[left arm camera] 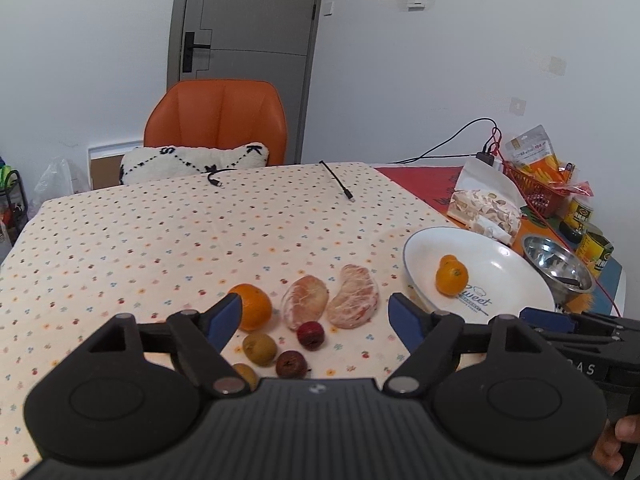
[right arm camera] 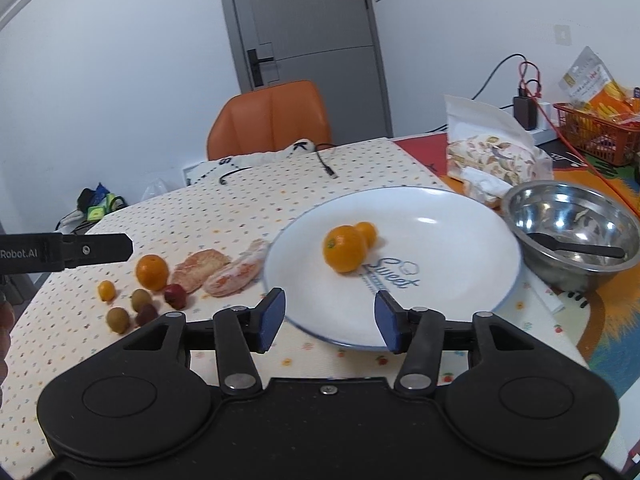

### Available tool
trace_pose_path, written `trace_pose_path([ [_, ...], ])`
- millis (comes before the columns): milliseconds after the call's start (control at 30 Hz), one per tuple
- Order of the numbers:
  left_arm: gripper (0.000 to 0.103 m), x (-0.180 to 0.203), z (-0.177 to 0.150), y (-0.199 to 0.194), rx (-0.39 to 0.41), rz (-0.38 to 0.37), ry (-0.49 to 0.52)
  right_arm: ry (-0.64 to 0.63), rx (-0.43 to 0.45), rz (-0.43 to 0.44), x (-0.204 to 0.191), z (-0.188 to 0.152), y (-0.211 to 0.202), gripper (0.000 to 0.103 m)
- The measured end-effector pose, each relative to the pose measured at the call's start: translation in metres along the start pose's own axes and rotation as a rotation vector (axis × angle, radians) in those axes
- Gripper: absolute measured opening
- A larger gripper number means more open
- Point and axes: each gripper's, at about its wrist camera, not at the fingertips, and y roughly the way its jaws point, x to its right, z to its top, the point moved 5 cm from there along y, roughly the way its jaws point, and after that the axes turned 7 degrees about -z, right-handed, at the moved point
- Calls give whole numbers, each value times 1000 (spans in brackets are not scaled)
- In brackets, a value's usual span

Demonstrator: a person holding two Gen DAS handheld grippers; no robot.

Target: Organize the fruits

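Jaws of both grippers are released and empty. Two round oranges (right arm camera: 346, 248) sit on the white ceramic plate (right arm camera: 460, 264). Next, probably, the left gripper (left arm camera: 314, 316) takes the lone orange (left arm camera: 254, 306) left of the plate.

Cream tablecloth (left arm camera: 160, 232) with small multicoloured dots. White plate (right arm camera: 440, 248) with thin blue rim and blue lettering, bearing two orange fruits (right arm camera: 345, 248). Pale pink peeled segments (left arm camera: 306, 300); dark red fruit (left arm camera: 310, 334); olive-green fruit (left arm camera: 260, 348). Orange chair (left arm camera: 218, 120); silver bowl (right arm camera: 572, 216); grey door (right arm camera: 304, 20).
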Motion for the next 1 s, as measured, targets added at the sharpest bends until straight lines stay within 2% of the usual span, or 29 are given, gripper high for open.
trace_pose_path([
  [100, 79, -8, -3, -5, -2, 13, -14, -6, 1, 17, -6, 1, -2, 58],
  [300, 82, -20, -11, -11, -11, 42, -21, -17, -4, 49, -19, 2, -4, 79],
  [367, 84, -24, -14, -14, -10, 51, -24, -18, -3, 62, -23, 2, -5, 89],
  [533, 85, -34, -20, -17, -20, 73, -33, -22, 2, 92, -32, 2, -6, 103],
  [900, 84, -50, -32, -16, -29, 82, -66, -18, 6, 188, -48, 0, -1, 103],
  [1000, 81, -53, -36, -12, -38, 90, -69, -11, -7, 198, -51, -1, 2, 103],
])
